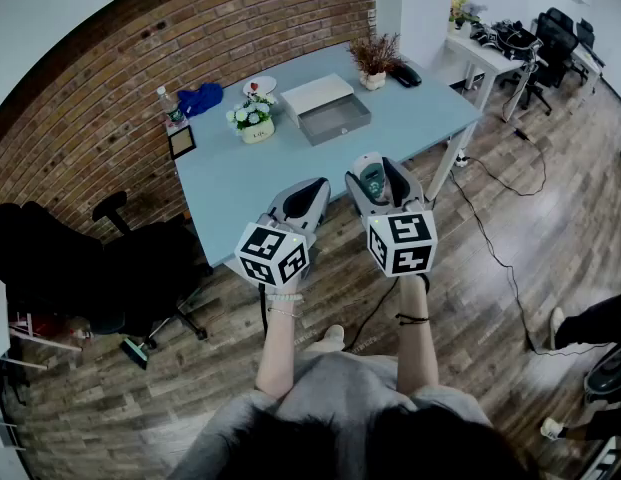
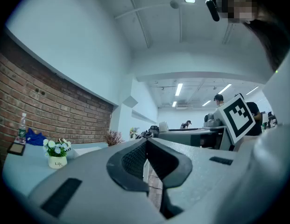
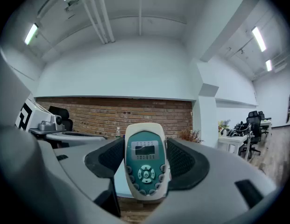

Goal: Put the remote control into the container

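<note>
The right gripper [image 3: 145, 158] has its fingers [image 3: 184, 164] spread wide and pressed against the two long sides of the remote control [image 3: 145, 171]. The remote stands upright between them, buttons and small screen facing back toward the gripper's camera, its top rising past the fingertips. The left gripper [image 2: 145, 146] is just beside it, to the left of the right fingers. Its own fingers are closed together, pad against pad, with nothing between them.

Both grippers point level and are held side by side at the near edge of the pale blue surface [image 1: 250, 183]. The container [image 1: 335, 120], an open grey box with a white lid at its far side, sits on that surface well ahead of both sets of fingers, slightly left of the right ones. A small pot of white flowers [image 1: 255, 121] stands ahead and left of the left fingers, and a pot of dried stems [image 1: 375, 63] lies beyond the container.
</note>
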